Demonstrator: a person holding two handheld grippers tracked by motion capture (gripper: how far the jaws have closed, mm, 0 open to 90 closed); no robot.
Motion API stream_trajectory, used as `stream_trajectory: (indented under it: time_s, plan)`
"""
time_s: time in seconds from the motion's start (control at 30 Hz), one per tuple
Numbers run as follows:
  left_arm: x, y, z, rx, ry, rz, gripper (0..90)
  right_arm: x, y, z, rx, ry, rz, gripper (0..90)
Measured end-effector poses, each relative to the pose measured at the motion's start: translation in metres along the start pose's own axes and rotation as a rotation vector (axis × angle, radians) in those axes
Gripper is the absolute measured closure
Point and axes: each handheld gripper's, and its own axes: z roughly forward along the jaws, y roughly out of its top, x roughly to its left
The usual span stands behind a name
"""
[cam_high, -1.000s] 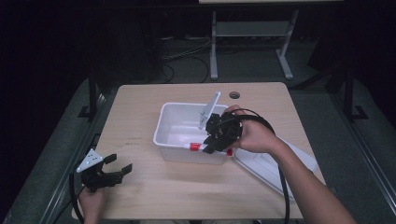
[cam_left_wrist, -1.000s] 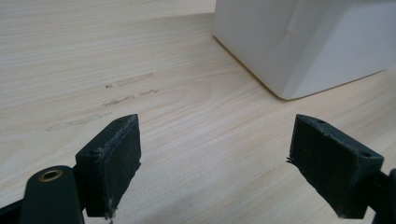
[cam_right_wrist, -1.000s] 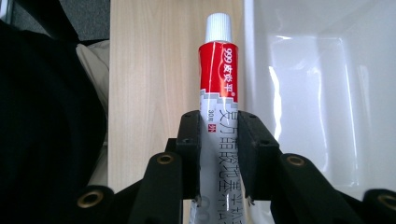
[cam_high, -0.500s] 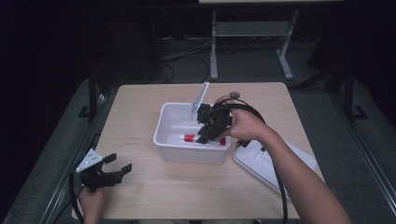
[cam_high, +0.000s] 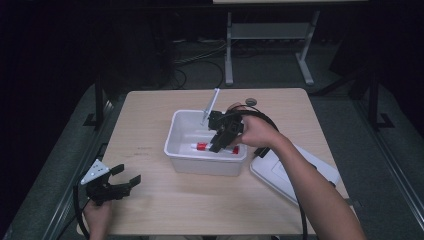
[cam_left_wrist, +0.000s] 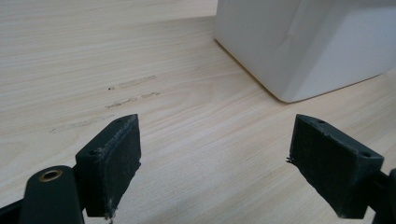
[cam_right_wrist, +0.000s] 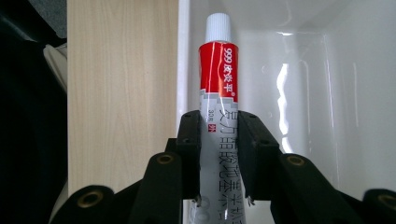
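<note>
**Right tool carries tube into bin; left tool idle**

Right tool (cam_high: 218, 141) is clamped on a tube of ointment (cam_right_wrist: 218, 84), jaws pressing its flat grey body from both sides, well below the red band and white cap. Gripping the wide lower half probably keeps the tube from swivelling and leaves the cap end free to go down first. Tube hangs over the inside of the white bin (cam_high: 176, 131), low, near the bin's 5 o'clock corner; whether it touches the floor of the bin I cannot tell.

Orientation: in the high view the tube (cam_high: 202, 146) lies roughly level, long axis along the bin's near wall, cap toward 9 o'clock, crimped end toward 3 o'clock under the tool. In the right gripper view the cap points straight away from the jaws.

Left tool (cam_high: 116, 185) rests at the 7 o'clock corner of the worktop (cam_high: 280, 110), jaws wide apart, nothing between them; likely parked clear of the work. White lid (cam_high: 272, 172) lies at the bin's 4 o'clock, off the bin, so the opening stays free.
</note>
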Motion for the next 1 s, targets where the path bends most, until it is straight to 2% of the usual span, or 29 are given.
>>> stream_trajectory:
  time_s: [1.0]
  plan:
    - [0.001, 0.0, -0.002, -0.009, 0.002, -0.008, 15.9, -0.017, -0.012, 0.028, 0.018, 0.028, 0.059, 71.1]
